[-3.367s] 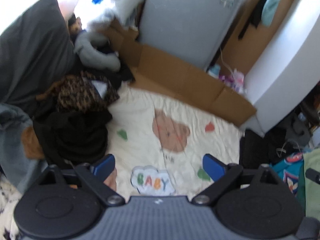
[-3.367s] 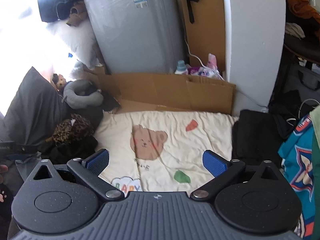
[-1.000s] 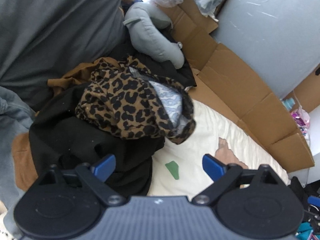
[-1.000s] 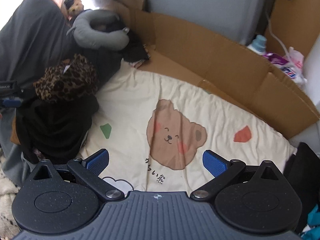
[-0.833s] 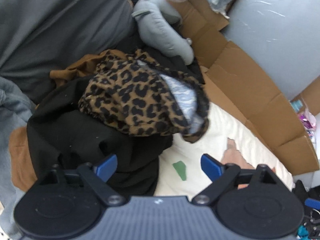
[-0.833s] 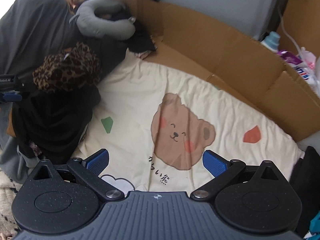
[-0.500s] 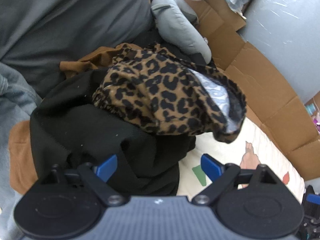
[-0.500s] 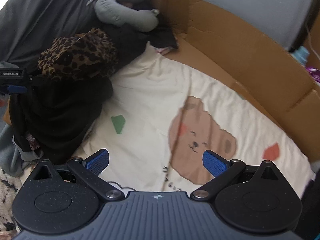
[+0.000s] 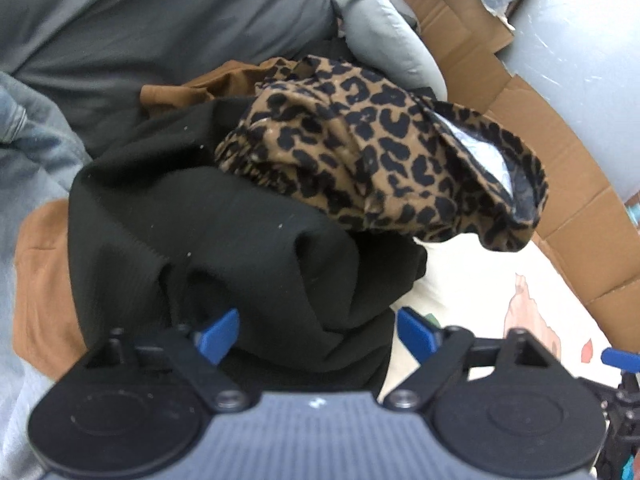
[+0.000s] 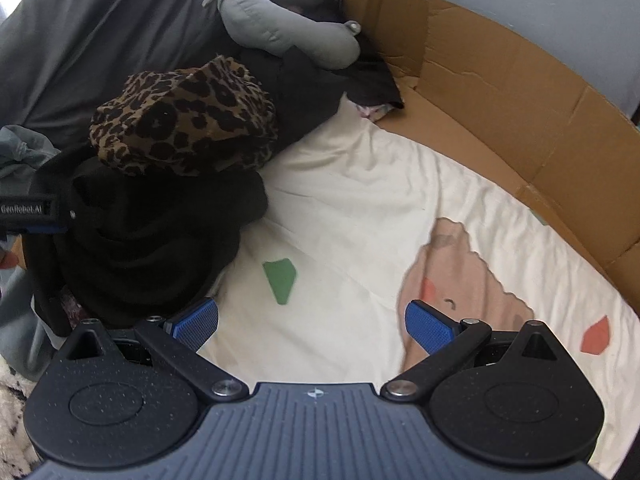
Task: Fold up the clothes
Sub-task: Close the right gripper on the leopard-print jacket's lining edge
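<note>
Both grippers have dropped toward the clothes pile since a second ago, and the black garment (image 9: 224, 240) now fills the lower half of the left wrist view where the cream blanket showed more before. That garment lies crumpled at the left edge of the blanket (image 10: 360, 184), with a leopard-print piece (image 9: 372, 160) heaped on top of it and a brown cloth (image 9: 40, 280) under its far side. A bulging fold of the black fabric sits between the blue pads of the left gripper (image 9: 316, 332); its jaws are closing but the pads do not yet press the cloth, so it holds nothing so far. It points steeply down, which suits pinching a raised fold rather than scraping flat fabric.

The right gripper (image 10: 312, 322) hangs wide open over bare blanket just beside the pile, holding nothing; its left pad is near the black hem, probably placed to take a second hold once the garment lifts. From its view the left gripper's body (image 10: 32, 208) shows at the pile's far side.

Behind the pile lie a grey neck pillow (image 10: 280, 28) and a dark cushion (image 9: 140, 20), with flattened cardboard (image 10: 500, 92) walling the blanket's back edge.
</note>
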The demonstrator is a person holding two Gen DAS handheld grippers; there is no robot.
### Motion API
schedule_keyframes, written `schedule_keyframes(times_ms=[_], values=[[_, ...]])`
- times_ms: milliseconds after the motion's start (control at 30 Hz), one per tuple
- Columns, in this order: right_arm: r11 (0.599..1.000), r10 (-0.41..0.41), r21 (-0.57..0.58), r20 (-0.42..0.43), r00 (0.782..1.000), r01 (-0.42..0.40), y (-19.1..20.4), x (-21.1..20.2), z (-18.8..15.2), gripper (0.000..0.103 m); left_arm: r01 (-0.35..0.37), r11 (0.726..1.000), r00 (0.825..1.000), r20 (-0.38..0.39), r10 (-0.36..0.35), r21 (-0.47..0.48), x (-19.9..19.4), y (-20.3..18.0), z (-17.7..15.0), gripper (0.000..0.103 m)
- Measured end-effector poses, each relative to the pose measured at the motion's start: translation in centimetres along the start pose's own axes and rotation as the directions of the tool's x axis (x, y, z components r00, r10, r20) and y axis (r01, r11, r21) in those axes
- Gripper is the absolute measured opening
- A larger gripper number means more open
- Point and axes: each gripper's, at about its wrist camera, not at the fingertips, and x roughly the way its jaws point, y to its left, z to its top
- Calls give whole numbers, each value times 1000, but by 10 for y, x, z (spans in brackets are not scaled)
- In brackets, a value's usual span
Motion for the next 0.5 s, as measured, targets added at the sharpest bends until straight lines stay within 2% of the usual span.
schedule_keyframes(times_ms=[200,500], values=[[998,41,-47,90,995,-37,18,2,17,102,10,1000,1000,13,-10,-12,-4,10,-2,80],[988,112,-129,196,974,-87,48,4,47,102,26,999,999,37,-24,-41,-7,20,-3,80]])
